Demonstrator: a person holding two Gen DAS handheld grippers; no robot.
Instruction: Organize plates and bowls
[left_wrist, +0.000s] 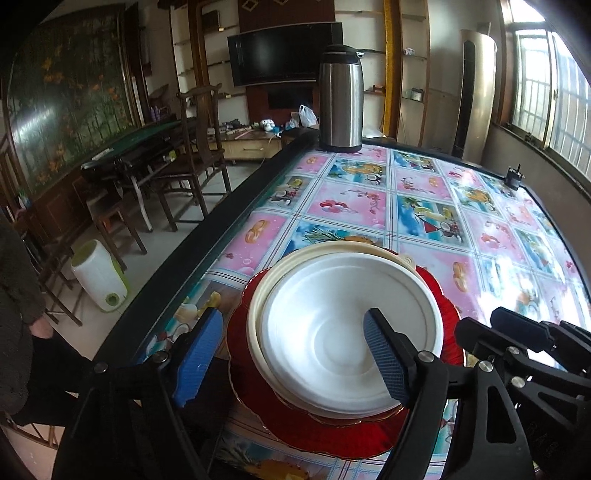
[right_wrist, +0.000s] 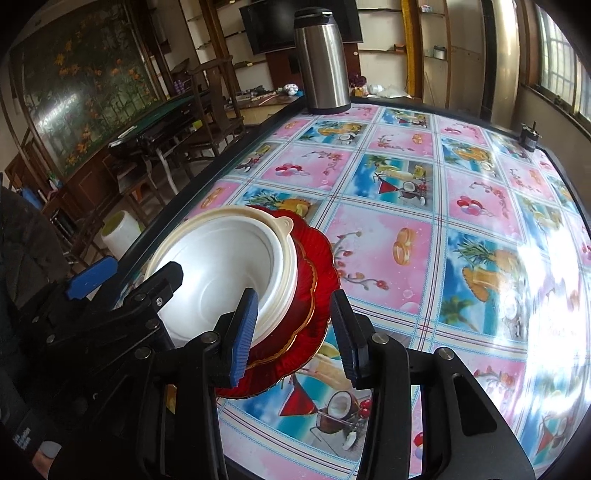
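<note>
Both grippers open, nothing held: left gripper (left_wrist: 291, 354) straddles near rim of white bowl (left_wrist: 343, 332) nested in cream bowl (left_wrist: 255, 325) on red plates (left_wrist: 332, 435) near table (left_wrist: 424, 192) edge w/ right gripper (right_wrist: 295, 336) beside, so pulling back could snag rim & drag stack off.

No text, label, brand or number can be read with any certainty in either view. The tablecloth (right_wrist: 384, 236), which fills the centre and right of both frames, carries only pictures of fruit, drinks and balloons in pink and blue squares, with no lettering that can be made out. Faint small marks show on a dark sleeve (right_wrist: 22, 437) at the lower left edge of the right wrist view and on the black body of the right gripper (left_wrist: 543, 439) at the lower right of the left wrist view, but both are too small and blurred to read.
</note>
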